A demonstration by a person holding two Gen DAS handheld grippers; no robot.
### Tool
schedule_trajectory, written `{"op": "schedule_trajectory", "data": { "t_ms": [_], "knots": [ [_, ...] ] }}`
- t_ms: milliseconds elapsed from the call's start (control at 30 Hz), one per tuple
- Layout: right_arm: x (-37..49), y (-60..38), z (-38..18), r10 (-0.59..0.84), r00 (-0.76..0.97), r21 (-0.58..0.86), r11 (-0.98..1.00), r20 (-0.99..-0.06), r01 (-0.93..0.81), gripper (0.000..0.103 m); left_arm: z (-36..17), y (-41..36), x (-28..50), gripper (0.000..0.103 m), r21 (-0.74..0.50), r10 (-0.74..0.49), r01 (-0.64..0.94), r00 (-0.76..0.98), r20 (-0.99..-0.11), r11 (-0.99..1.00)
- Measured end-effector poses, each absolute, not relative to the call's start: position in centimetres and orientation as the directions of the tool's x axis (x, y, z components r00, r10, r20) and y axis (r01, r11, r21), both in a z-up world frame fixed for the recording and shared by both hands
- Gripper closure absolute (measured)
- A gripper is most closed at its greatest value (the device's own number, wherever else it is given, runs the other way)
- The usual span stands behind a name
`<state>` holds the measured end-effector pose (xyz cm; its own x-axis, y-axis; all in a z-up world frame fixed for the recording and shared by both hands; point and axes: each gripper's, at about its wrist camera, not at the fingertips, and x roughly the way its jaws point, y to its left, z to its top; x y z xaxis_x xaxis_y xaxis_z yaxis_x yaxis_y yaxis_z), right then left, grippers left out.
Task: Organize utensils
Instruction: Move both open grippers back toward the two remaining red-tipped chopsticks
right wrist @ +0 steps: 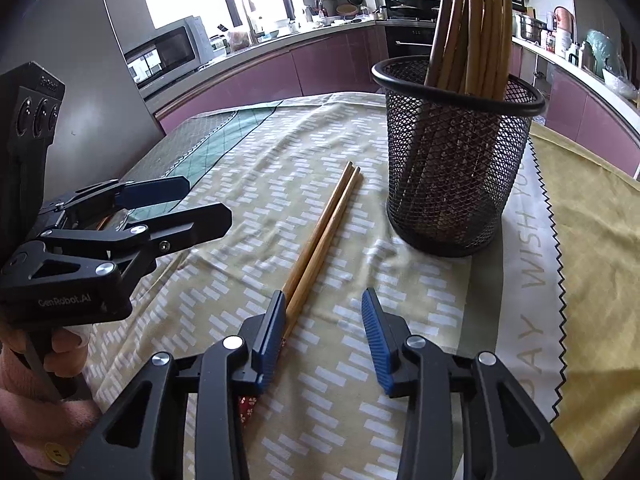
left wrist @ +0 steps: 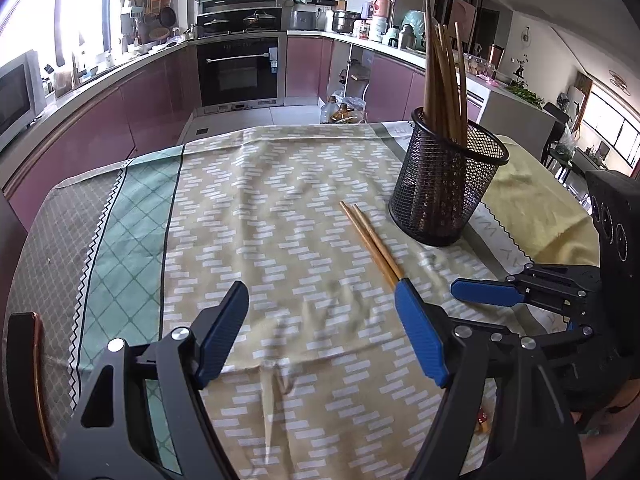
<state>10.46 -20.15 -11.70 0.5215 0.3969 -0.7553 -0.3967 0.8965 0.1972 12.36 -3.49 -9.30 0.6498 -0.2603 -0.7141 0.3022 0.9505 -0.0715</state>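
Two brown chopsticks (right wrist: 324, 232) lie side by side on the patterned tablecloth (right wrist: 248, 152), left of a black mesh holder (right wrist: 452, 160). Several more chopsticks (right wrist: 476, 28) stand in the holder. My right gripper (right wrist: 324, 306) is low over the cloth and open. The pair's near part runs along and under its left finger (right wrist: 272, 332), while the right finger stands apart. My left gripper (left wrist: 320, 300) is open wide with only cloth between its fingers. The lying chopsticks (left wrist: 370, 240) disappear behind its right fingertip. The holder (left wrist: 440, 188) stands beyond, to the right.
A yellow cloth (right wrist: 592, 240) with a zigzag edge lies right of the holder. A hand in a pink sleeve (right wrist: 60, 344) grips the left gripper's handle. Purple kitchen cabinets (left wrist: 152, 96), an oven (left wrist: 238, 68) and a microwave (right wrist: 168, 52) stand beyond the table's far edge.
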Motion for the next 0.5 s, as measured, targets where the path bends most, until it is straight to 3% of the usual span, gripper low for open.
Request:
{"op": "schedule_trajectory", "data": {
  "t_ms": [233, 367, 500],
  "knots": [
    [10.5, -19.8, -11.5, 0.377, 0.527, 0.177, 0.903, -0.761, -0.39, 0.065, -9.7, -3.5, 12.5, 0.029, -0.076, -0.261, 0.302, 0.641, -0.722, 0.95],
    [10.6, -20.1, -11.6, 0.351, 0.528, 0.162, 0.914, -0.773, -0.371, 0.073, -9.8, -3.7, 12.5, 0.029, -0.073, -0.262, 0.306, 0.638, -0.724, 0.949],
    [10.6, -20.9, -11.7, 0.376, 0.523, 0.199, 0.91, -0.765, -0.363, 0.074, -10.0, -4.1, 12.5, 0.029, -0.068, -0.265, 0.319, 0.631, -0.729, 0.945]
  ]
}}
